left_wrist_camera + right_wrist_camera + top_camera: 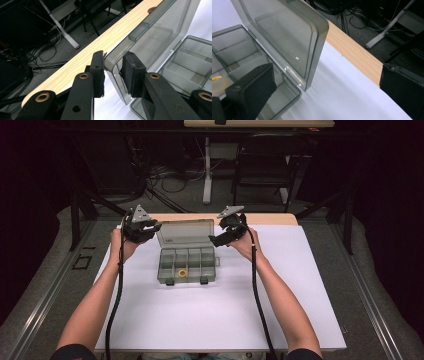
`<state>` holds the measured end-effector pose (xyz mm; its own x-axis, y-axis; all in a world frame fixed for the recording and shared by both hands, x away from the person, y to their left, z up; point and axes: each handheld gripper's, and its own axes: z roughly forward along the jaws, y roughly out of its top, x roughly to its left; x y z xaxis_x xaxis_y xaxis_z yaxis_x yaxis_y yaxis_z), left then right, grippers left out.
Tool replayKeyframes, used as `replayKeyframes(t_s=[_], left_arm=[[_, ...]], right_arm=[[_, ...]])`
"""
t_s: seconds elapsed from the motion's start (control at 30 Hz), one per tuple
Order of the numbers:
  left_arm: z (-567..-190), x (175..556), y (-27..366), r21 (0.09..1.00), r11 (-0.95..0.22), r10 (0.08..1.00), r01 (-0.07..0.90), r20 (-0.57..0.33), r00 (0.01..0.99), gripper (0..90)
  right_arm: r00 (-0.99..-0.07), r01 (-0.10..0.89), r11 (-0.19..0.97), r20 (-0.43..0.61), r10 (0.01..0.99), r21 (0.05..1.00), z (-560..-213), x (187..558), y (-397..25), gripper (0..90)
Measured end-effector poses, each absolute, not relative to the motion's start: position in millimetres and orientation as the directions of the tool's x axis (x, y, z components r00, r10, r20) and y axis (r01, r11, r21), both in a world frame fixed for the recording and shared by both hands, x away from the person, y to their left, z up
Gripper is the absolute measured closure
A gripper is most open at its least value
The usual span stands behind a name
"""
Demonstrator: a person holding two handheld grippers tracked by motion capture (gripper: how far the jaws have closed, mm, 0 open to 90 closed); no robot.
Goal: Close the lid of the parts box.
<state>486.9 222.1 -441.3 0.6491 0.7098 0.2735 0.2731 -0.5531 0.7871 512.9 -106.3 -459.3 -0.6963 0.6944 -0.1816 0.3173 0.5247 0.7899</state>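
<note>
A grey see-through organizer box [186, 266] sits mid-table with its lid [185, 233] standing upright. A yellow ring [182, 273] lies in one of the front compartments. My left gripper [151, 228] is at the lid's upper left corner. In the left gripper view its jaws [113, 62] pinch the rim of the lid [150, 37] at that corner. My right gripper [216, 240] is at the lid's right edge, wide open. In the right gripper view [327, 77], one jaw is over the box [234, 50] and the other is behind the lid [287, 32].
The box rests on a white sheet [225, 310] over a wooden table, whose far edge [270, 218] lies just behind the lid. Beyond it, on the floor, are a black chair [265, 160], a white desk leg [206, 170] and loose cables.
</note>
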Motion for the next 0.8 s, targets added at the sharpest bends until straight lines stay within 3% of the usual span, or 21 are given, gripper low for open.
replayKeyframes(t_s=[0.13, 0.43, 0.63, 0.8], left_arm=[[-440.8, 486.0, 222.5, 0.783, -0.561, 0.702, 0.269, 0.278, 0.656, 71.6], [-441.0, 485.9, 223.4, 0.782, -0.564, 0.695, 0.265, 0.277, 0.663, 72.0], [-440.3, 485.7, 225.0, 0.784, -0.559, 0.693, 0.268, 0.264, 0.671, 73.4], [-439.7, 485.5, 226.1, 0.789, -0.546, 0.697, 0.282, 0.24, 0.675, 73.6]], right_arm=[[-0.694, 0.324, 0.535, -0.189, 0.695, 0.78, -451.8, 515.2, -101.9, 0.7], [-0.717, 0.327, 0.54, -0.169, 0.677, 0.775, -440.0, 520.6, -94.4, 44.6], [-0.737, 0.311, 0.564, -0.181, 0.652, 0.765, -437.9, 518.9, -86.9, 67.9], [-0.74, 0.311, 0.589, -0.198, 0.642, 0.746, -436.8, 515.6, -84.2, 70.6]])
